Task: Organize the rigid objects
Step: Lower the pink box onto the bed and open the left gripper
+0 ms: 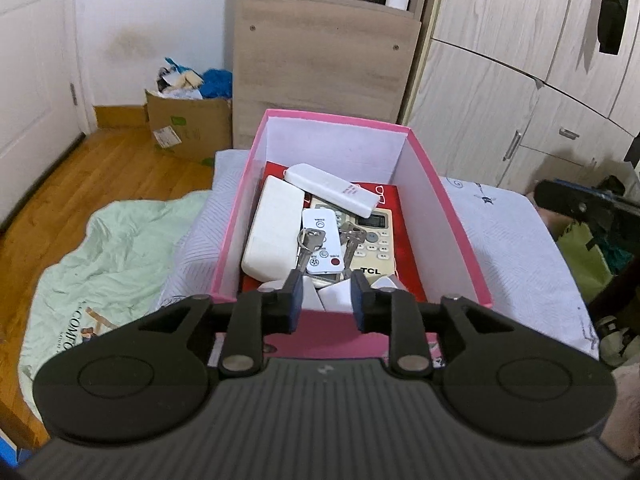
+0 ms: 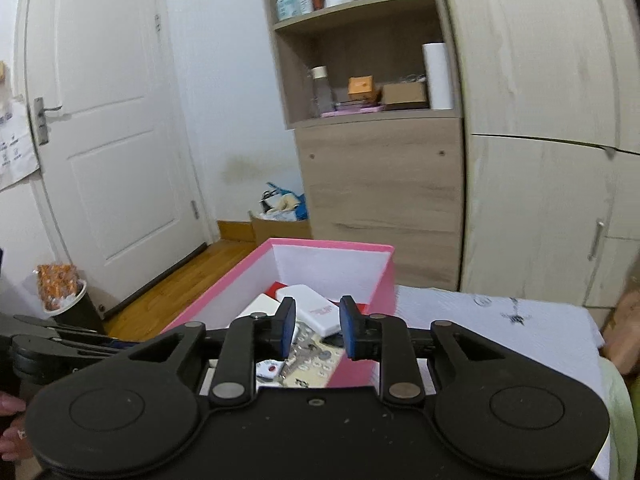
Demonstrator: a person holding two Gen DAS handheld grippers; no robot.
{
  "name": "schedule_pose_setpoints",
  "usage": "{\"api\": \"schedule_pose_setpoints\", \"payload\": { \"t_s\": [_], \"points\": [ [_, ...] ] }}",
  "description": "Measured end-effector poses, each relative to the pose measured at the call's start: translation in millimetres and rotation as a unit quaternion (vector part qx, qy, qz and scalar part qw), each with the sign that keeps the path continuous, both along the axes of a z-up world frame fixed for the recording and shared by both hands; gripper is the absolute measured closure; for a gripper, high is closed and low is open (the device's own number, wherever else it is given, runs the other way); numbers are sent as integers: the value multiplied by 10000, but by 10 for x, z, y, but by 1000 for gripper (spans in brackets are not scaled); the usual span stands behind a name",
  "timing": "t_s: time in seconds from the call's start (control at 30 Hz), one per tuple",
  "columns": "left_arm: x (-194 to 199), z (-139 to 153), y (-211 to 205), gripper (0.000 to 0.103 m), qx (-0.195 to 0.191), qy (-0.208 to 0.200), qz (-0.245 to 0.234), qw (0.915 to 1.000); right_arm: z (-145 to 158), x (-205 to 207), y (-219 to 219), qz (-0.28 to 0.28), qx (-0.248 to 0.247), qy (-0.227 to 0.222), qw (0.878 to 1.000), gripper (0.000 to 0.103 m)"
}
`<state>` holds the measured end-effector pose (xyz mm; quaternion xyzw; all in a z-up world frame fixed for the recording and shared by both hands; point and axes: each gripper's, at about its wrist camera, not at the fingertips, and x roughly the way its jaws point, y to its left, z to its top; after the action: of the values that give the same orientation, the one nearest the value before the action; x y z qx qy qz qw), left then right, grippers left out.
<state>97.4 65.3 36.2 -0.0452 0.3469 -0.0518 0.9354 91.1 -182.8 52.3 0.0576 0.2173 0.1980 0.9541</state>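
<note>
Looking down the left hand-held gripper (image 1: 326,294), I see it tilted over the pink box (image 1: 448,216) on the bed (image 1: 516,240), released and empty; keys (image 1: 310,240) show atop the remotes (image 1: 374,236). My right hand-held gripper (image 2: 314,322) sits flatter, parted too, glimpsing shelves (image 2: 360,12).

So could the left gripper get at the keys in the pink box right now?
Probably yes. The left gripper is open and empty at the near rim of the pink box, and the keys lie uncovered on top of the remotes just ahead of its fingers.

Pink box (image 1: 440,200), white remotes (image 1: 332,190), green blanket (image 1: 120,248).
</note>
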Motion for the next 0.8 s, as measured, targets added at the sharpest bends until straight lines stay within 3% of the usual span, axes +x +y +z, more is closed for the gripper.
{"api": "schedule_pose_setpoints", "payload": {
  "t_s": [0.23,0.4,0.67,0.8],
  "points": [
    [-261,5,-163,61,250,-391,87,9989,-53,-361,-145,-337,220,-277,9988,71],
    [-325,-20,-258,58,190,-438,85,9988,-53,-540,-126,-664,13,-403,9970,50],
    [-476,18,-367,52,375,-685,36,9969,-93,-629,-135,-790,-15,-192,9967,45],
    [-530,5,-370,50,375,-715,55,9967,-113,-650,-114,-772,-50,-173,9969,35]
  ]
}}
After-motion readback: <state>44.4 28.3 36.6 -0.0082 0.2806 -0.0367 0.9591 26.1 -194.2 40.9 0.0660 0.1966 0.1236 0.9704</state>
